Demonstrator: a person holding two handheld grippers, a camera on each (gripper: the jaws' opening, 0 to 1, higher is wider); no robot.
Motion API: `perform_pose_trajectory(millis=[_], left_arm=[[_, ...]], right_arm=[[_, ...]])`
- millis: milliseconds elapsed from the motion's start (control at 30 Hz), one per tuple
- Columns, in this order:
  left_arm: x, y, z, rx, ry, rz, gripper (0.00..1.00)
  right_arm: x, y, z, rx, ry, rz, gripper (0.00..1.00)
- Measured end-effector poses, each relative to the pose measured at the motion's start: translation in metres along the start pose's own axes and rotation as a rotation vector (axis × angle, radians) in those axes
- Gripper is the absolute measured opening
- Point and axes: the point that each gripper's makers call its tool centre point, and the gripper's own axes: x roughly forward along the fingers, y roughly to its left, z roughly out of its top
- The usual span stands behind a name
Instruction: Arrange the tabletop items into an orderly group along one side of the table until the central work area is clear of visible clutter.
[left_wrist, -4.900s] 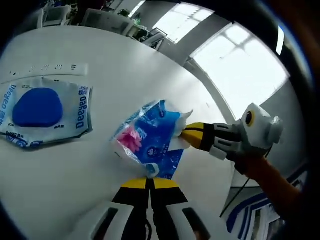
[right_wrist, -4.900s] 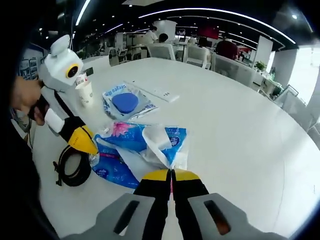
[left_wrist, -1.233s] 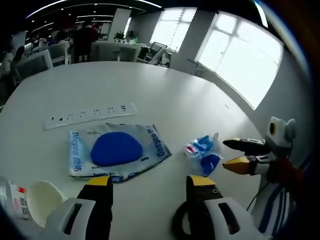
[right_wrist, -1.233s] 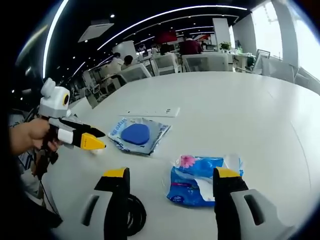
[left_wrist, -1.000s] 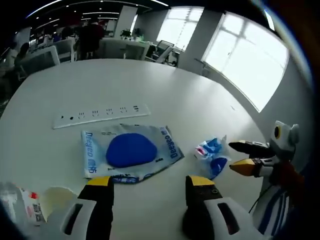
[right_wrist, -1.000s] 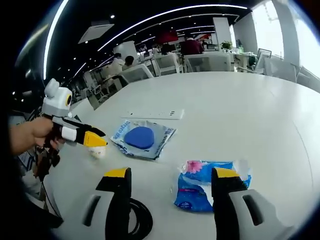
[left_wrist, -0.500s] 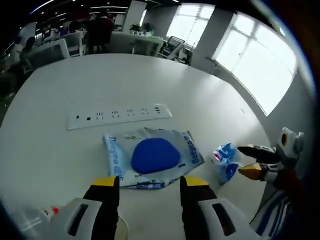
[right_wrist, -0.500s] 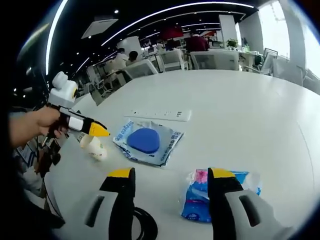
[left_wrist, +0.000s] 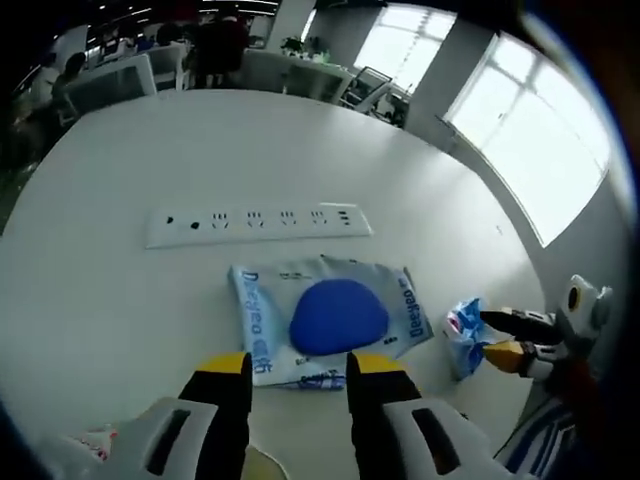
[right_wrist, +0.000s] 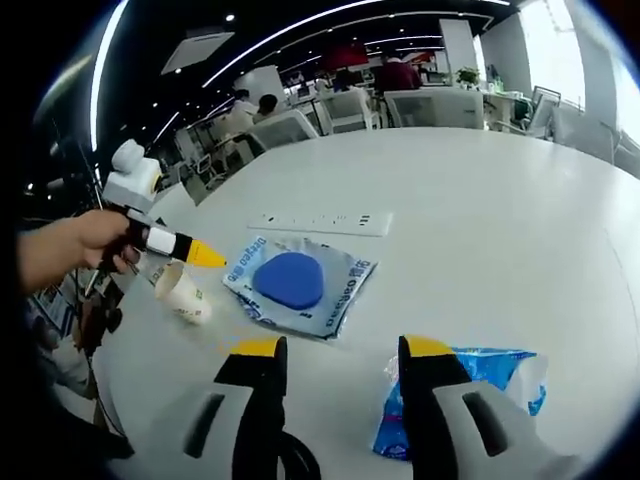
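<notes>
A clear packet holding a blue pad (left_wrist: 330, 318) (right_wrist: 298, 280) lies flat on the white table (left_wrist: 120, 300), just past my left gripper (left_wrist: 298, 372), which is open and holds nothing. A white power strip (left_wrist: 255, 222) (right_wrist: 325, 222) lies beyond the packet. A blue tissue pack (right_wrist: 480, 395) (left_wrist: 462, 328) rests to the right of my right gripper (right_wrist: 342, 362), open too, beside its right jaw. That right gripper (left_wrist: 497, 336) enters the left gripper view from the right, at the tissue pack. A hand holds the left gripper (right_wrist: 200, 255) above a tipped paper cup (right_wrist: 185, 292).
A black cable coil (right_wrist: 292, 462) lies under the right gripper near the table edge. A small bottle (left_wrist: 92, 445) sits at the near left beside the left gripper. Chairs, desks and people stand beyond the far edge. Bare table stretches behind the power strip.
Both grippers, earlier shut on the tissue pack, have let it go and opened. The left gripper has moved up to the blue-pad packet. Both jaw gaps have narrowed slightly over the last second.
</notes>
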Motion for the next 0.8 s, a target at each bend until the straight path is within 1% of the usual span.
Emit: perform_pose_trajectory(millis=[100, 167, 233, 300, 367, 500, 567, 633, 700, 800], left_arm=[[0.006, 0.005, -0.002, -0.009, 0.013, 0.007, 0.33], [0.009, 0.009, -0.003, -0.011, 0.017, 0.020, 0.30], [0.012, 0.011, -0.003, -0.012, 0.020, 0.026, 0.29], [0.016, 0.012, -0.004, -0.015, 0.032, 0.028, 0.29], [0.018, 0.014, -0.005, -0.012, 0.039, 0.036, 0.28], [0.021, 0.012, -0.007, -0.009, 0.048, 0.034, 0.27], [0.021, 0.012, -0.007, 0.016, 0.055, 0.041, 0.26], [0.022, 0.012, -0.006, 0.022, 0.056, 0.043, 0.25], [0.023, 0.012, -0.006, 0.024, 0.059, 0.042, 0.25], [0.023, 0.011, -0.004, 0.006, 0.052, 0.036, 0.25]], right_arm=[[0.009, -0.004, -0.002, 0.019, 0.006, 0.003, 0.36], [0.012, -0.002, -0.003, 0.030, 0.011, 0.012, 0.34], [0.018, -0.006, -0.004, 0.036, 0.014, 0.013, 0.32], [0.016, -0.004, -0.004, 0.044, 0.019, 0.017, 0.29], [0.023, -0.003, -0.004, 0.053, 0.022, 0.022, 0.28], [0.033, -0.003, -0.008, 0.052, 0.033, 0.028, 0.22], [0.033, -0.004, -0.008, 0.051, 0.037, 0.028, 0.20], [0.036, -0.005, -0.011, 0.060, 0.044, 0.028, 0.18], [0.036, -0.004, -0.011, 0.068, 0.046, 0.031, 0.17], [0.038, -0.002, -0.011, 0.077, 0.047, 0.039, 0.17]])
